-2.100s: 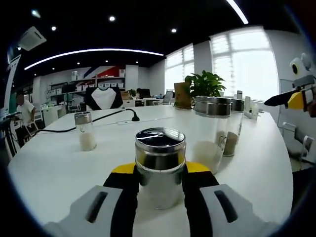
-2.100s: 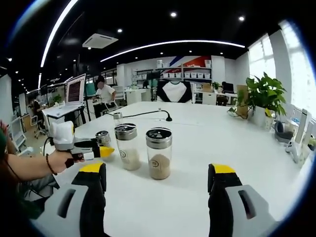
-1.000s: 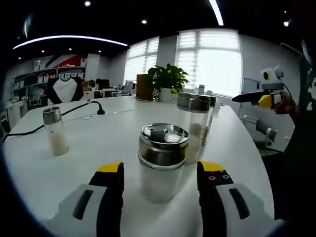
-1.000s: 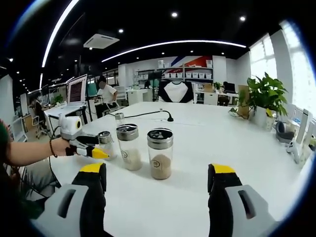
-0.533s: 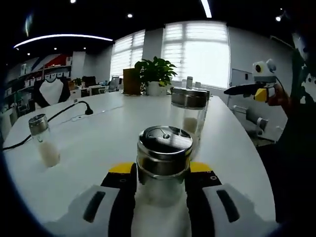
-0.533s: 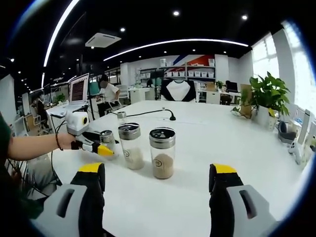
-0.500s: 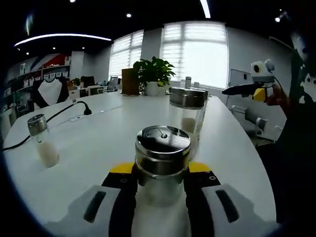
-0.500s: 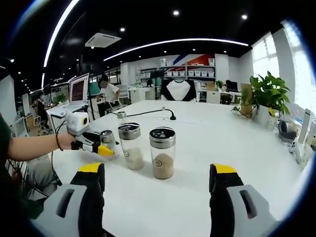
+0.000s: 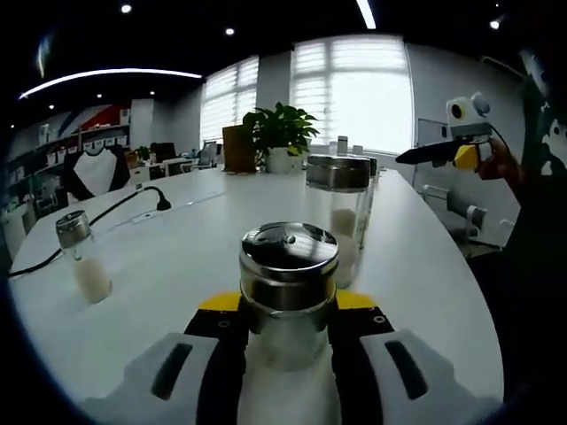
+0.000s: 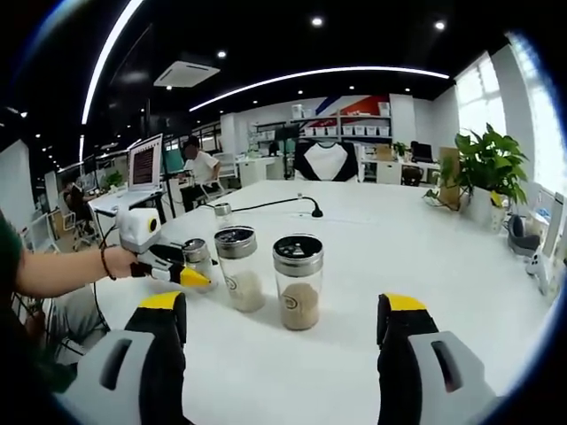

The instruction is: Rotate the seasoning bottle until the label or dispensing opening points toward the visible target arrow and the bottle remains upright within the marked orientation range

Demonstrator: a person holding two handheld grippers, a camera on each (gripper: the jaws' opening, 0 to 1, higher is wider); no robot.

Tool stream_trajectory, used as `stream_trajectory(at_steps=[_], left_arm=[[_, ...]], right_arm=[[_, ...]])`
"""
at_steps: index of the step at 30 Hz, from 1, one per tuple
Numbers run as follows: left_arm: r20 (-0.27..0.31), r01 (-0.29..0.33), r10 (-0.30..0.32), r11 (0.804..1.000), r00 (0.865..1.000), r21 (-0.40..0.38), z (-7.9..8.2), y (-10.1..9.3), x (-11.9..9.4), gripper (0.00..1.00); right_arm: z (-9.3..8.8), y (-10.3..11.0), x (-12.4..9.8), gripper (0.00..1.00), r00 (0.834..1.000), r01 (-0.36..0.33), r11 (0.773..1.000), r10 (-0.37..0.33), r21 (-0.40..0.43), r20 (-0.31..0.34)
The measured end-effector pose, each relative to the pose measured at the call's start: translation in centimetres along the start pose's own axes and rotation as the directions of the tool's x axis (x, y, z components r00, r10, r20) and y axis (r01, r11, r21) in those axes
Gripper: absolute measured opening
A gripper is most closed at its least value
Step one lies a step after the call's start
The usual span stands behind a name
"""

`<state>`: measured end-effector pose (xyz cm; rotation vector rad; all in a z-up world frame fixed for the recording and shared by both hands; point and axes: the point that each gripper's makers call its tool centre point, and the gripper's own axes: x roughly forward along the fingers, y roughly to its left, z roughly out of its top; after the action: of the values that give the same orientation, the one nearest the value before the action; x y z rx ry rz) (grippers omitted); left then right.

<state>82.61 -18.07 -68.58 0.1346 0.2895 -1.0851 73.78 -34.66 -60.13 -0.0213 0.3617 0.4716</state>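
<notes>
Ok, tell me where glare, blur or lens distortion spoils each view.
Left gripper view: the window is blown out to white, the table bows with the fisheye, and the bottle between the jaws looks soft up close. Right gripper view: ceiling light strips bend into arcs, the window glares at the right edge, and both jars stay sharp.
</notes>
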Motion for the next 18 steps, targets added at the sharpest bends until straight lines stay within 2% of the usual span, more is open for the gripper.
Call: stream_trajectory(at_steps=[6, 8, 10, 18], left_arm=[[0.005, -0.014, 0.014, 1.000, 1.000, -0.008, 0.02, 0.19, 0.11, 0.37], [-0.005, -0.038, 0.038, 0.999, 0.999, -0.009, -0.02, 0.28, 0.21, 0.37], [-0.001, -0.051, 0.051, 0.999, 0.999, -0.017, -0.13, 0.47, 0.15, 0.37], [0.009, -0.112, 0.113, 0.993, 0.994, -0.035, -0.19, 0.21, 0.18, 0.37]], right_arm=[[-0.04, 0.01, 0.24, 0.91, 1.000, -0.004, 1.000, 0.004, 0.000, -0.003], [0.21, -0.48, 0.25, 0.89, 1.000, 0.029, 1.000, -0.029, 0.002, 0.012], [0.41, -0.71, 0.26, 0.89, 0.999, 0.049, 0.998, -0.049, -0.042, 0.015], [0.76, -0.59, 0.61, 0.89, 0.999, 0.039, 0.999, -0.038, -0.033, 0.024]])
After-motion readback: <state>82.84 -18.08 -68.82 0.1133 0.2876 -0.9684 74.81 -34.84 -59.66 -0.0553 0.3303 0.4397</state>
